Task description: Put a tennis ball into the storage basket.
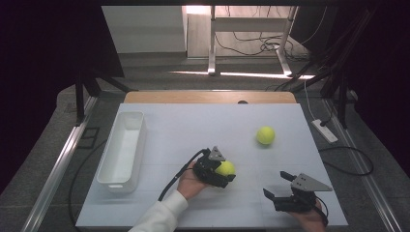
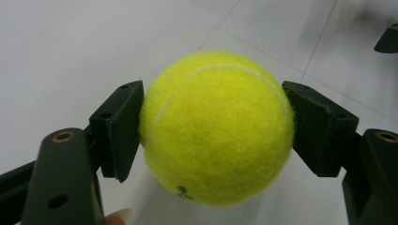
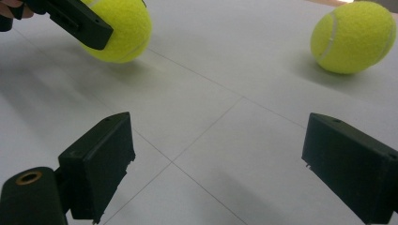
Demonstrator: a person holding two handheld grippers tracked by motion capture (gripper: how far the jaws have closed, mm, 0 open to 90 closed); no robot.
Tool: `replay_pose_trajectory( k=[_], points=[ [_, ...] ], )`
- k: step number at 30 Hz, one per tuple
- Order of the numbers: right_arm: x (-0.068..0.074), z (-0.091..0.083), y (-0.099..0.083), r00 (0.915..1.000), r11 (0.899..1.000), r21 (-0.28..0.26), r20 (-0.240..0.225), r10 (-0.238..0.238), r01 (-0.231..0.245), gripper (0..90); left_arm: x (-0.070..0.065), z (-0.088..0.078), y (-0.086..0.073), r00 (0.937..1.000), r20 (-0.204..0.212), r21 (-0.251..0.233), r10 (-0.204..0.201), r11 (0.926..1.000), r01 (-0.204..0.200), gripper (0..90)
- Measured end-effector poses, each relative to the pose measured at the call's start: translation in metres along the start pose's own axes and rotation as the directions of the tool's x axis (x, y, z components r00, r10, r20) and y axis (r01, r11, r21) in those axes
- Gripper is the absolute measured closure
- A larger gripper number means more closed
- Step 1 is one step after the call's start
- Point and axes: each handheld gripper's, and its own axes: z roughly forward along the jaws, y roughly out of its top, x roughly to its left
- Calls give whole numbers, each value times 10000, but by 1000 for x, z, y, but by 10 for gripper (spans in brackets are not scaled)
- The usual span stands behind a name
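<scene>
- Since the right gripper (image 1: 279, 185) sits idle at the table's (image 1: 193, 123) near edge, jaws wide apart and empty, it poses little risk.
- Farther in, the left gripper (image 2: 213, 131) pinches one tennis ball (image 2: 217, 127) mid-table, hand angled rightward; the round felt could slip.
- Beyond it, the second ball (image 1: 265, 135) could roll.
- The white bin (image 1: 123, 150) lies leftward.

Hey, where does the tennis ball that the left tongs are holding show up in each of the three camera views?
High view: held tennis ball sits centre, low, in the left tongs.
Left gripper view: it sits mid-frame, clamped between both black jaws.
Right gripper view: it is top left, above the table.
Shared landmark: the white table, with its thin seam lines.
</scene>
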Motion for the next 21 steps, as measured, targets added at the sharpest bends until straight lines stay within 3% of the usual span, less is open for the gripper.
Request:
replay_pose_trajectory(
  k=[21],
  points=[
    [0,0,1,10000,10000,-42,88,-1,1,88,1,-29,1,9999,-85,-836,99,9964,-106,264]
  ],
)
